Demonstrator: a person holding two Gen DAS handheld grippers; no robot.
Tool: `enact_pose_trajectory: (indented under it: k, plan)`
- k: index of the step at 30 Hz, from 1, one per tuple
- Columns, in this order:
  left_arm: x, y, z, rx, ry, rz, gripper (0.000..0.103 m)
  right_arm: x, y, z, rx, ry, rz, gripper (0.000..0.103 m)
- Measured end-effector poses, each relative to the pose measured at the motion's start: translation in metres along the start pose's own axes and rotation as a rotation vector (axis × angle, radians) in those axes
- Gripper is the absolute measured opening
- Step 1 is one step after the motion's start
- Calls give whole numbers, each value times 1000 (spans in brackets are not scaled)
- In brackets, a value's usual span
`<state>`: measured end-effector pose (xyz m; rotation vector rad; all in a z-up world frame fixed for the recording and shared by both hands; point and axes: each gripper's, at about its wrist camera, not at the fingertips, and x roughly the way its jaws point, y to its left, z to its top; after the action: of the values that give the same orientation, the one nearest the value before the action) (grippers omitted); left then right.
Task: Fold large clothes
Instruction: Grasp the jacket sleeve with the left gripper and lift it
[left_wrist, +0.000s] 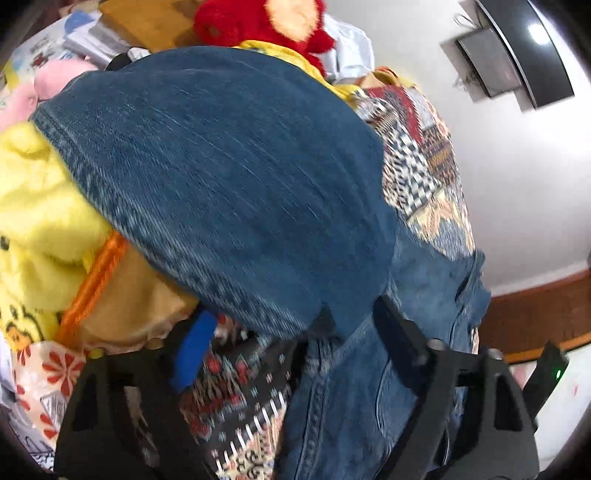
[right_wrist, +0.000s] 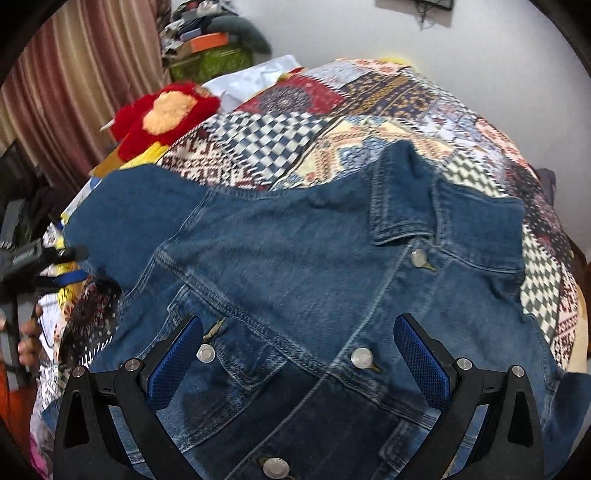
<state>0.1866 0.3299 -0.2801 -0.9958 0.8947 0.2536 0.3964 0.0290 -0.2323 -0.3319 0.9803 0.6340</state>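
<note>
A big blue denim jacket (right_wrist: 314, 288) lies spread out, front side up, on a bed covered with a patchwork quilt (right_wrist: 332, 122) of many colours. Its collar (right_wrist: 402, 206) points toward the far side of the bed, and shiny round buttons (right_wrist: 362, 357) run down the middle. The right gripper (right_wrist: 297, 363) hangs just above the front of the jacket with its two blue pads wide apart, and nothing is squeezed between them (the cloth only lies under them). The left gripper (left_wrist: 295, 343) is at the jacket's side, by a sleeve (left_wrist: 229, 184) that humps up in front of its camera. Its jaws stand apart, and a fold of denim sits between them, but the picture is blurry and I cannot tell if the pads press on it. A fluffy red toy (right_wrist: 162, 114) lies beside the quilt near the striped curtain (right_wrist: 81, 85), and a soft yellow toy (left_wrist: 40, 221) sits next to the sleeve.
</note>
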Motion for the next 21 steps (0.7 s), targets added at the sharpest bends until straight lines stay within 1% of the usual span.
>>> enact_pose_trajectory:
  k: [1,2,3,4,6,7,8,9,11,12,13,14,16,18,19,20,21]
  plan:
    - [1,2,4,-4,-12,1,72,0,1,-1,-3,5,2,103]
    - [1,3,7,-9,-28,7,64,1,2,-1,-7,8,2,103]
    - [2,3,10,-9,-37,14,59,2,2,-2,-8,11,1,103]
    - [1,3,12,-6,-46,25,56,3,2,-3,-6,13,-1,103]
    - [1,3,12,-2,-61,65,42,4,1,-4,-2,19,-1,103]
    - [1,1,12,6,-70,85,37,4,0,-4,3,21,0,103]
    - [-3,-1,10,26,-84,100,28,3,-1,-4,7,21,1,103]
    - [-9,-9,6,66,-109,128,19,2,-2,-4,11,20,3,103]
    - [-23,-21,1,141,-161,171,17,-1,-4,-4,20,16,7,103]
    - [-34,-36,-3,203,-206,194,16,-3,-4,-4,23,13,9,103]
    - [-39,-44,-4,236,-231,206,16,-7,-5,-4,25,8,9,103]
    - [-48,-61,-6,294,-272,223,15,-11,-6,-3,26,-1,5,103]
    - [-57,-84,-7,362,-312,228,14,-20,-7,-3,28,-21,0,103]
    - [-64,-110,-7,423,-328,178,11,-34,-11,-3,36,-51,-8,103]
    - [-65,-121,-9,446,-327,152,10,-40,-13,-4,41,-64,-12,103]
    - [-65,-137,-14,490,-319,109,9,-47,-16,-3,46,-77,-14,103]
    - [-63,-148,-19,523,-311,85,8,-55,-18,-4,53,-94,-17,103]
